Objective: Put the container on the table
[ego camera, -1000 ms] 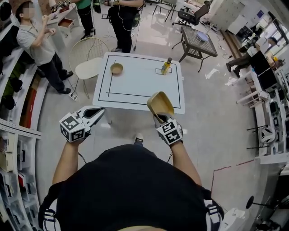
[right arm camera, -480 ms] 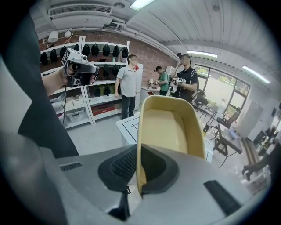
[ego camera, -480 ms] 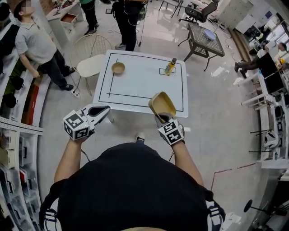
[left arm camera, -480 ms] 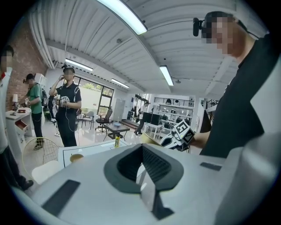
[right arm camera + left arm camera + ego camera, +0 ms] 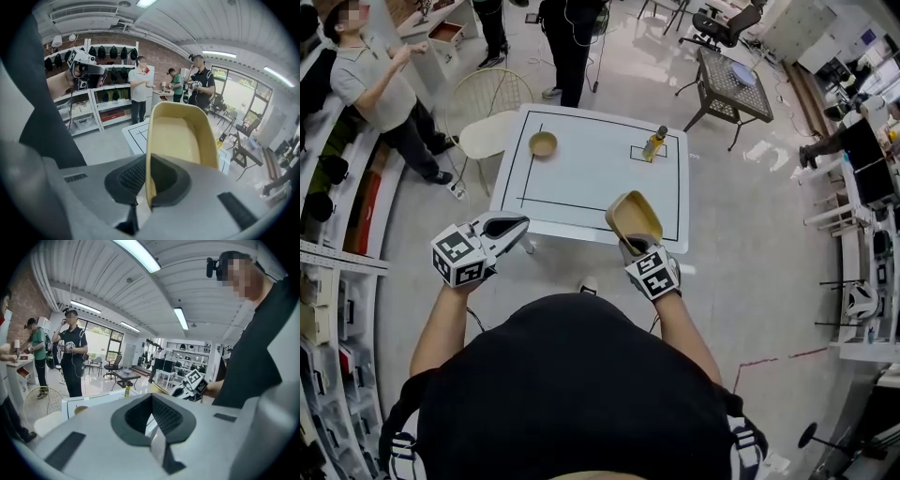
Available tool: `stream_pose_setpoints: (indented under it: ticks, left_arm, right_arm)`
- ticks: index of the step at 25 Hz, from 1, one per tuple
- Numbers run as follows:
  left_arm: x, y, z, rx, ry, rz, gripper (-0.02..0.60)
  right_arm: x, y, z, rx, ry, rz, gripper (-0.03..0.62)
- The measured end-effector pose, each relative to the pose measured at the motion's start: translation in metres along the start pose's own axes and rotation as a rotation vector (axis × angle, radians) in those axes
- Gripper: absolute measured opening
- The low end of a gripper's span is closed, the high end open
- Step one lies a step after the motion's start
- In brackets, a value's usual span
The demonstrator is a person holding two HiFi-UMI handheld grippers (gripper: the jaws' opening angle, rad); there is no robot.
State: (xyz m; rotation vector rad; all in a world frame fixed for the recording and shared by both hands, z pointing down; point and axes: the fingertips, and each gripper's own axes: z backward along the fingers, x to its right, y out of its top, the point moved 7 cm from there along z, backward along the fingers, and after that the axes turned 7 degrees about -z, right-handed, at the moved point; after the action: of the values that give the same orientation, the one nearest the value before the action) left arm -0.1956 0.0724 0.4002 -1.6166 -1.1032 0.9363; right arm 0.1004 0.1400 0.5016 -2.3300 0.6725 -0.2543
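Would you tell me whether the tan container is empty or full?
Empty: the container, clamped in the right gripper, shows a bare inside.

On the table [image 5: 591, 183], bowl [image 5: 543, 143] left, bottle [image 5: 653, 143] right

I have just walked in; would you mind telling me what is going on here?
A person stands at a white square table marked with black lines, with a gripper in each hand. The right gripper is shut on the wall of a tan plastic container, held in the air by the table's near edge and not yet set down. The left gripper is shut and empty. A small wooden bowl and a yellow bottle stand on the table.
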Motion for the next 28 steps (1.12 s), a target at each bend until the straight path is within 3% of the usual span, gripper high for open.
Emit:
stream_pose_setpoints:
  ticks: [28]
  left_arm:
    - [-0.061, 0.018, -0.108, -0.051, 0.092, 0.093, 0.006]
  right_arm:
    - [0.134, 0.030, -0.032, -0.006, 0.067, 0.055, 0.009]
